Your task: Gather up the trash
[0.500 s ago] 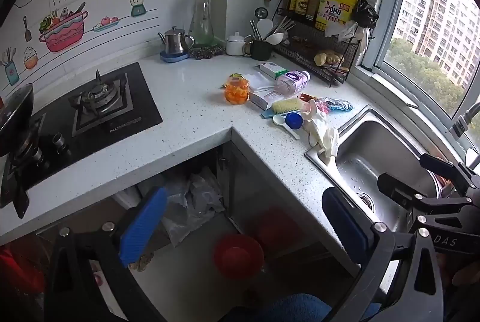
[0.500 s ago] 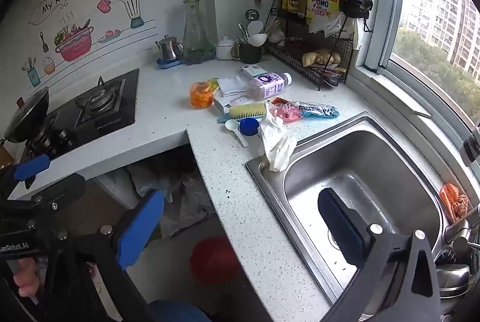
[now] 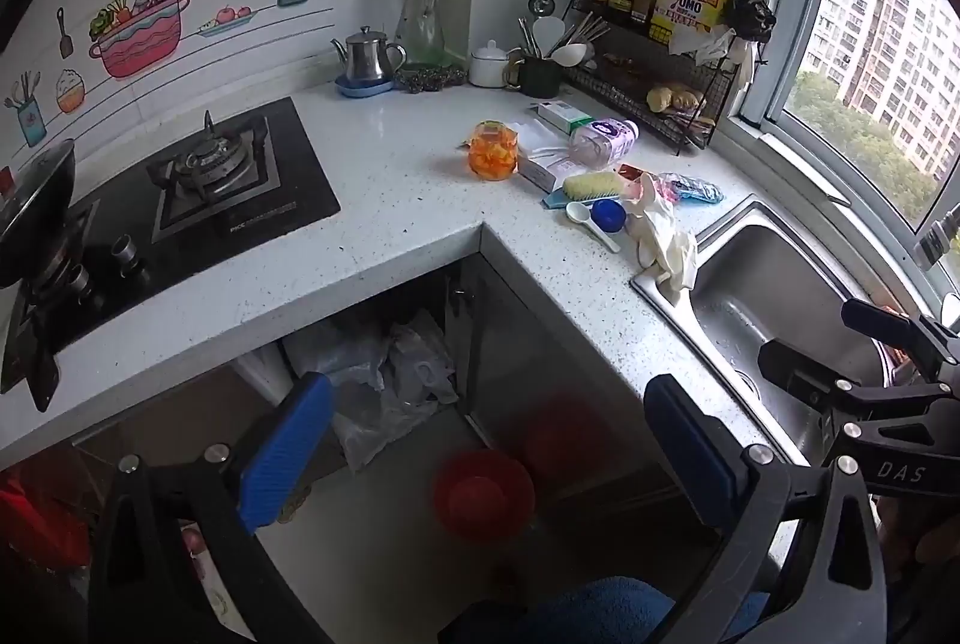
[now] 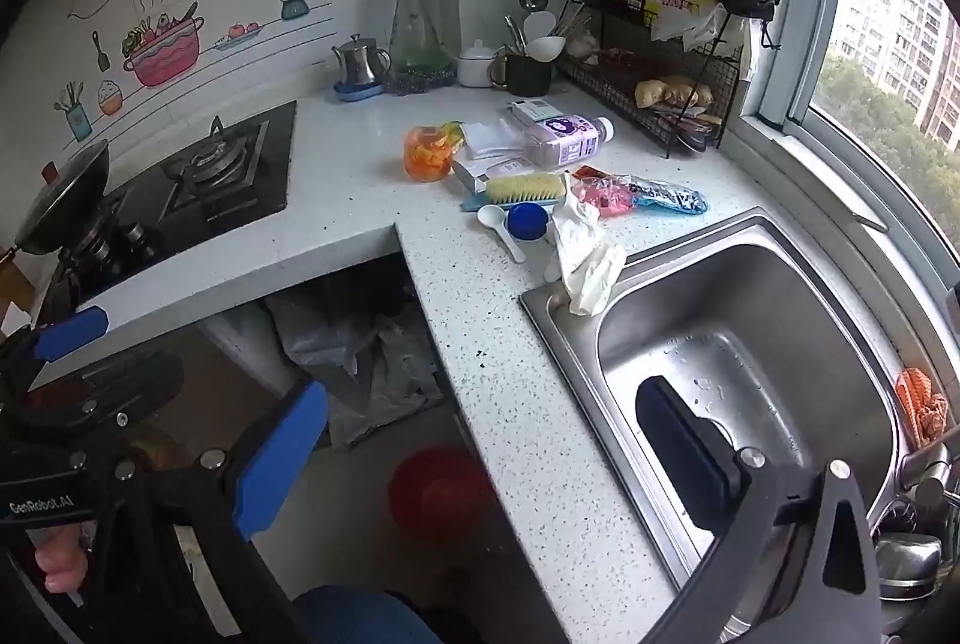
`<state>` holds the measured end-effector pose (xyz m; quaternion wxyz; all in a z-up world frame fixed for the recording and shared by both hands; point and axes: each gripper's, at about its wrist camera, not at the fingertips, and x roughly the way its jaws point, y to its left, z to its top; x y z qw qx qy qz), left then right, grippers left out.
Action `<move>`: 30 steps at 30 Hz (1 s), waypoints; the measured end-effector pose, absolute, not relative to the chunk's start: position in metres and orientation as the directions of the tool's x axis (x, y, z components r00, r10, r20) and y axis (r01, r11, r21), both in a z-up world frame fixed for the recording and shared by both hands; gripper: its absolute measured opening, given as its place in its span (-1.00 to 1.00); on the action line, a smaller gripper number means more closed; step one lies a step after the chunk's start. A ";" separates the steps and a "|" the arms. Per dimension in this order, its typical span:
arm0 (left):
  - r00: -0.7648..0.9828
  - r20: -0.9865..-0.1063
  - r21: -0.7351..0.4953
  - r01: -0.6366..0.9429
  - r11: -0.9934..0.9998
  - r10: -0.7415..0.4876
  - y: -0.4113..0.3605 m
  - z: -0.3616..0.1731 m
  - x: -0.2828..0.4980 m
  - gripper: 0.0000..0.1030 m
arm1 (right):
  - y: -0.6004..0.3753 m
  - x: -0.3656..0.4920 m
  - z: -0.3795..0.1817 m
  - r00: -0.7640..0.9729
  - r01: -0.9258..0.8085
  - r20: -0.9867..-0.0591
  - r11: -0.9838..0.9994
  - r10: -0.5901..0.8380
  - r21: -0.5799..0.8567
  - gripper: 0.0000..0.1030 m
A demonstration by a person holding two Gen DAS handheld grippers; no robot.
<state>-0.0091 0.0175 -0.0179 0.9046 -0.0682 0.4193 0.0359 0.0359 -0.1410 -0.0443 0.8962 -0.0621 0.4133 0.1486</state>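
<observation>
Trash lies in a cluster on the white counter left of the sink: an orange jar [image 3: 493, 149] [image 4: 427, 153], a purple-label plastic bottle [image 3: 603, 142] [image 4: 564, 139], a pink-and-blue wrapper [image 4: 636, 195] [image 3: 684, 188], a blue cap [image 3: 608, 214] [image 4: 527, 220], a white spoon [image 4: 501, 223] and a crumpled white glove [image 3: 663, 239] [image 4: 585, 254] draped over the sink rim. A red bin [image 3: 483, 494] [image 4: 440, 491] stands on the floor below. My left gripper [image 3: 486, 452] is open and empty above the floor. My right gripper [image 4: 480, 458] is open and empty over the counter edge and sink.
A steel sink [image 4: 750, 362] lies at the right, a gas hob [image 3: 210, 176] with a pan at the left. A wire rack [image 3: 660, 68] with bottles stands by the window. A yellow brush [image 4: 525, 188] lies among the trash. Plastic bags [image 3: 384, 380] fill the open cupboard.
Both views have shifted only slightly; both grippers stay open and empty, and nothing on the counter has moved.
</observation>
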 end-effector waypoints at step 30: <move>0.618 -0.786 -0.089 -0.111 0.990 -0.001 0.019 -0.028 -0.009 1.00 | -0.132 0.045 -0.040 0.563 -0.381 -0.790 0.925 0.242 0.012 0.99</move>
